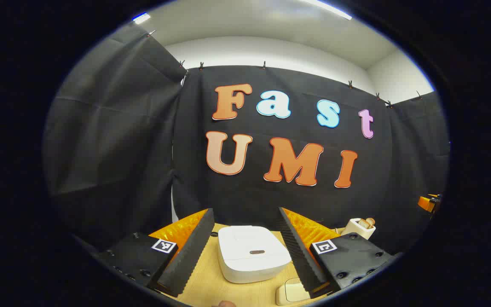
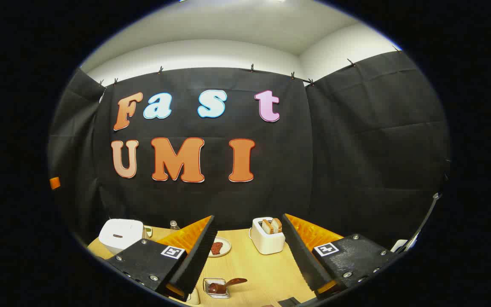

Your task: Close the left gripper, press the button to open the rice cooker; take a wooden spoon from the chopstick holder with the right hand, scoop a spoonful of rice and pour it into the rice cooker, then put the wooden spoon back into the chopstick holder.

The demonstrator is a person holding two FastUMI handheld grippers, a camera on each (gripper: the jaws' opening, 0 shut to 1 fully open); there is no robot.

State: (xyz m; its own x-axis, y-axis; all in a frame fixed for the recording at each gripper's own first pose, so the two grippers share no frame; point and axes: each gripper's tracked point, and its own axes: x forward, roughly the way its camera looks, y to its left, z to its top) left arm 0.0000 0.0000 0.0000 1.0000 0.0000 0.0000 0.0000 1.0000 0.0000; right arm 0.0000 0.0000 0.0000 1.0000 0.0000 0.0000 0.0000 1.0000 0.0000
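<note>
Rice cooker (image 1: 252,253) sat shut at my left gripper's (image 1: 245,251) 12 o'clock, jaws open | right gripper (image 2: 249,251) open, chopstick holder (image 2: 268,241) at 12 | small plate (image 2: 219,246) at 11

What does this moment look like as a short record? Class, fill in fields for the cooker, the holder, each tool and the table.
rice cooker: white rice cooker on the wooden table, lid down
left tool: left tool open, cooker framed between its fingers, not touching it
chopstick holder: white chopstick holder with wooden handles sticking out of its top
right tool: right tool open, empty, aimed toward the holder
other items: small plate and a clear dish with a dark spoon
</note>
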